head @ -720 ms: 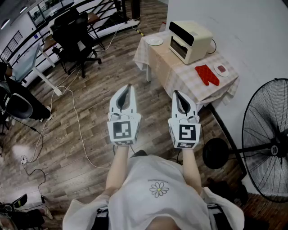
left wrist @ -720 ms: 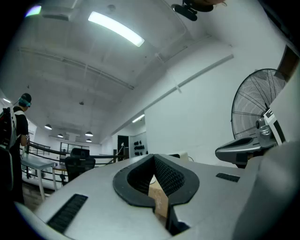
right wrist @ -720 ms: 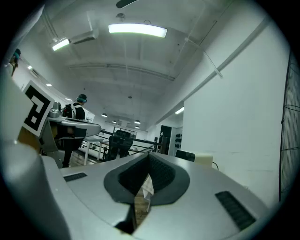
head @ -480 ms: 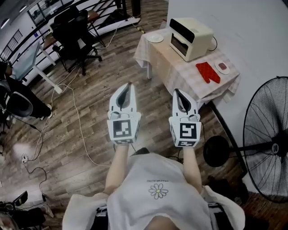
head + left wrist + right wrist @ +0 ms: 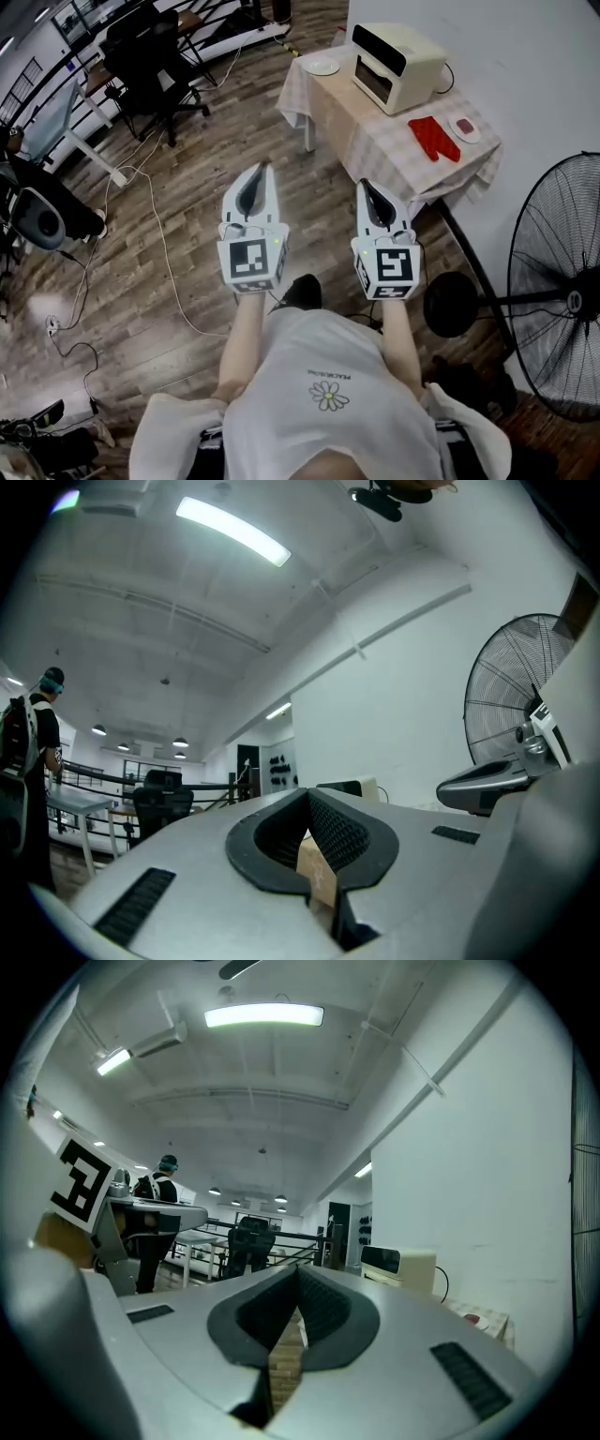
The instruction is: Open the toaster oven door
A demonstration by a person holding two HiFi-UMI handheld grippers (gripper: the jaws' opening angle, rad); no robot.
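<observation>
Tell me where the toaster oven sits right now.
In the head view the toaster oven is at the upper right, on the checked table by the white wall, between a white plate and a red oven mitt.

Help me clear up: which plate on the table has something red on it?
The plate beside the red mitt; the other plate, past the toaster oven, looks bare.

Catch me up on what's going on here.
A person holds a gripper in each hand, the left gripper and right gripper both shut and empty, out over the wood floor. The toaster oven sits on a table some way ahead, its door looking closed. Neither gripper touches it.
</observation>
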